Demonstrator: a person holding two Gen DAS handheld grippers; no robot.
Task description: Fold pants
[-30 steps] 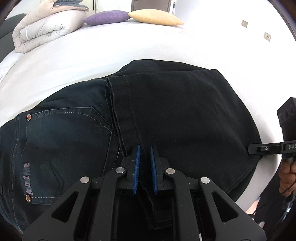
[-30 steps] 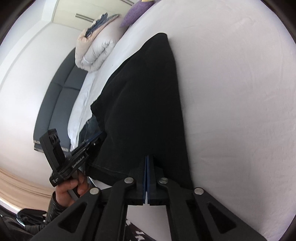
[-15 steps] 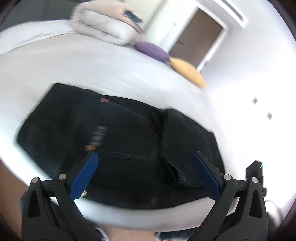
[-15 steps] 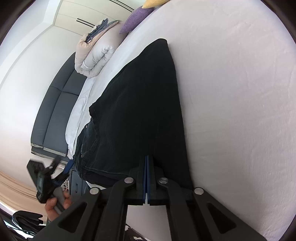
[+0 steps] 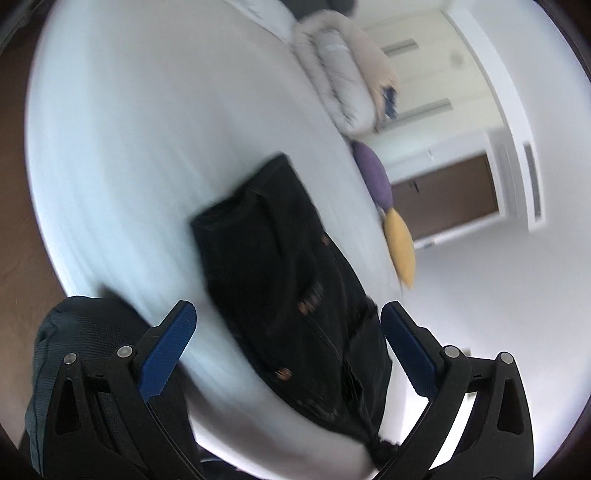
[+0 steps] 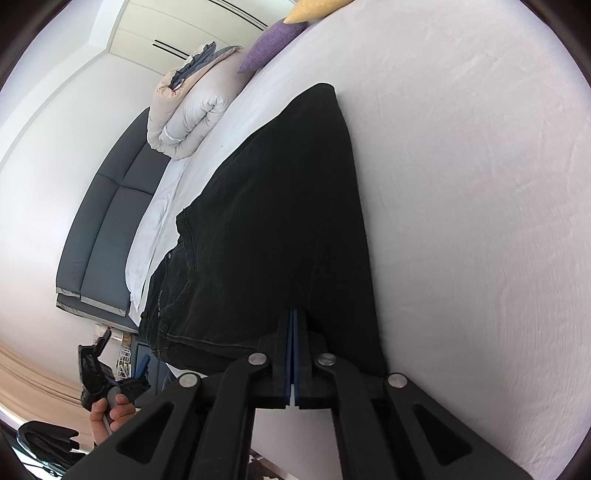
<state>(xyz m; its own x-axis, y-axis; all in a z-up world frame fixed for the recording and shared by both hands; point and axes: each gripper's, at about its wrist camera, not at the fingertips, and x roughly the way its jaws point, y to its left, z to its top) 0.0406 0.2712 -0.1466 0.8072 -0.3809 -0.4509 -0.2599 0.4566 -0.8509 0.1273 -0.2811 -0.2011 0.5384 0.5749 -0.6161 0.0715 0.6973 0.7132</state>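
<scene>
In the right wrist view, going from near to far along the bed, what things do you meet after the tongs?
Right tongs → black pants → folded duvet → purple pillow → yellow pillow.

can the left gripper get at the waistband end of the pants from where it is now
Probably yes. The left gripper is open and holds nothing, off the bed's edge, and the pants lie flat on the white sheet with nothing visible between. The right gripper is shut at the other end. The left view is blurred.
</scene>
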